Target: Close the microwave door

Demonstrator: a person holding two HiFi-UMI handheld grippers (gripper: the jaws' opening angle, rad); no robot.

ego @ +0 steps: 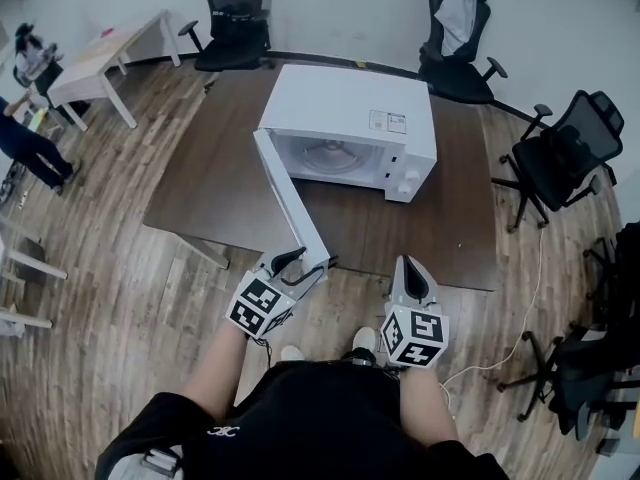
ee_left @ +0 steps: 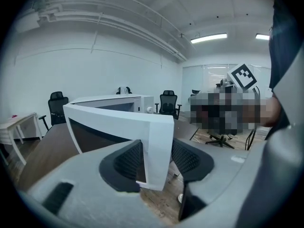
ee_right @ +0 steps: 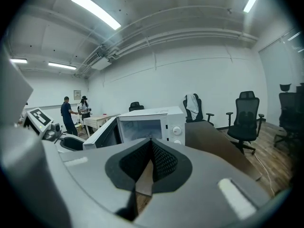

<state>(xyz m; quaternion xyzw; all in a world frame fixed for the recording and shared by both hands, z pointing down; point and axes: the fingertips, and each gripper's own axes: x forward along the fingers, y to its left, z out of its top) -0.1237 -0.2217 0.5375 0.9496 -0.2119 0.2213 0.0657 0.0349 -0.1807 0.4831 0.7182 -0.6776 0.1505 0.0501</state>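
The white microwave (ego: 350, 118) stands on a dark brown table (ego: 210, 188), its door (ego: 290, 198) swung wide open toward me. My left gripper (ego: 303, 264) grips the free end of that door, one jaw on each face. In the left gripper view the door's edge (ee_left: 159, 146) fills the space between the black pads (ee_left: 126, 163), which press on both sides. My right gripper (ego: 410, 268) hovers near the table's front edge, right of the door, shut on nothing. From the right gripper view the microwave (ee_right: 147, 125) faces me beyond the closed jaws of the right gripper (ee_right: 152, 163).
Black office chairs stand around the table: one behind it (ego: 235, 18), one at the back right (ego: 455, 38), another to the right (ego: 560, 158). A white desk (ego: 105, 53) and a person (ego: 30, 143) are at far left. A cable (ego: 520, 318) lies on the wood floor.
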